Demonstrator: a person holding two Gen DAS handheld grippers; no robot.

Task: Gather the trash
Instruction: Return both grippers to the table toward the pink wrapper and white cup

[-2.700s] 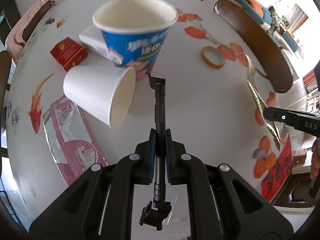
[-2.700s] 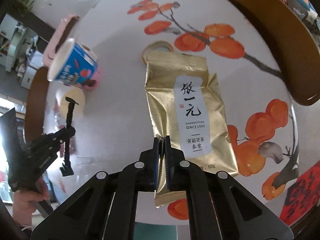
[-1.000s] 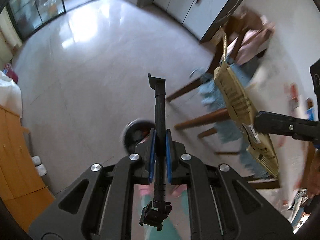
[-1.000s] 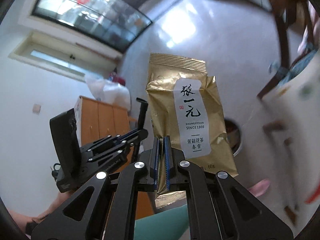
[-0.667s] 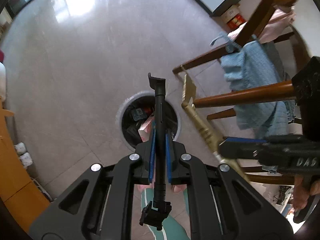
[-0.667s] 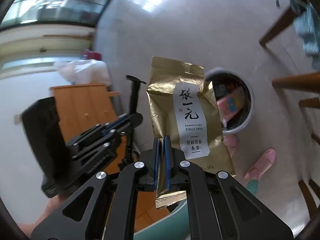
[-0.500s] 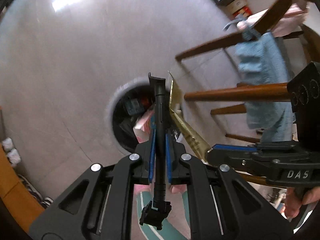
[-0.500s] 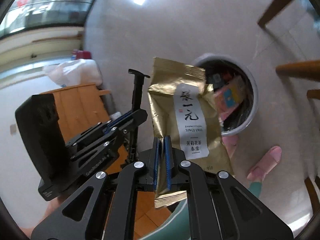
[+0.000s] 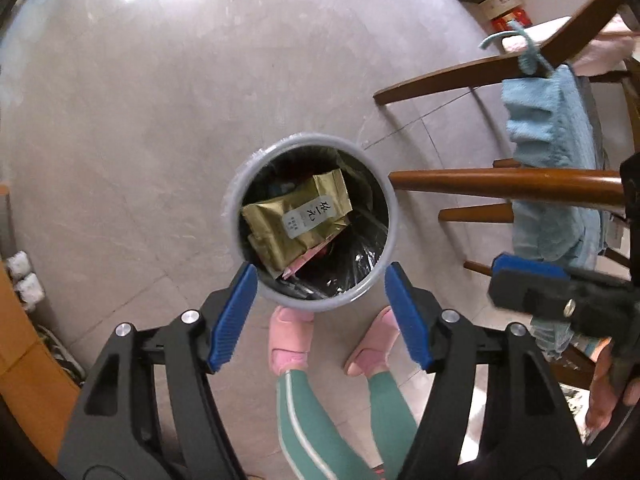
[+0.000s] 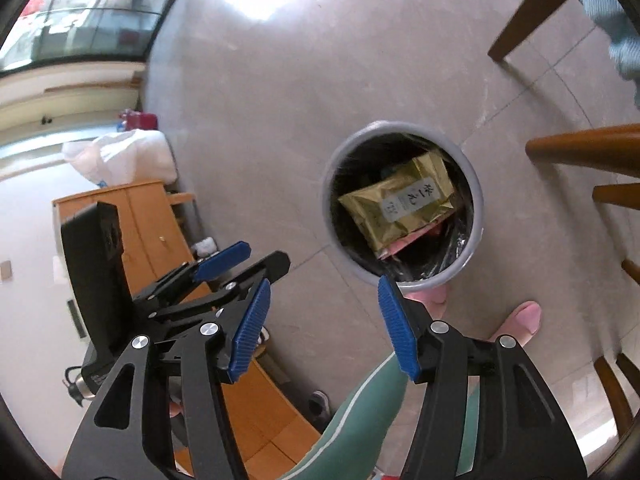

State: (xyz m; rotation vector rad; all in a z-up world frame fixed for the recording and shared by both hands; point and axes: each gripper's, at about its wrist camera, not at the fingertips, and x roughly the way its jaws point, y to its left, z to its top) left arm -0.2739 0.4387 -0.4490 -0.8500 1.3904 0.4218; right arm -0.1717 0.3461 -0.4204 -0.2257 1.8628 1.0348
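A round grey trash bin point(image 9: 236, 196) with a black liner stands on the floor; it also shows in the right wrist view point(image 10: 478, 196). A gold tea bag point(image 9: 298, 220) lies inside it on top of other trash, seen also in the right wrist view point(image 10: 400, 206). My left gripper point(image 9: 318, 280) is open and empty above the bin's near rim. My right gripper point(image 10: 324, 292) is open and empty, above and to the left of the bin. The left gripper point(image 10: 224, 258) shows open in the right wrist view; the right gripper's finger point(image 9: 528, 274) shows at the right of the left wrist view.
Wooden chairs point(image 9: 504, 184) with a blue towel point(image 9: 556, 128) stand right of the bin. The person's pink slippers point(image 9: 290, 334) and green trousers are just below it. An orange wooden cabinet point(image 10: 148, 216) and a white bag point(image 10: 120, 156) stand to the left.
Both grippers opened. The gold tea bag dropped from my right gripper into the bin. The black stick-like object left my left gripper; it is not visible now.
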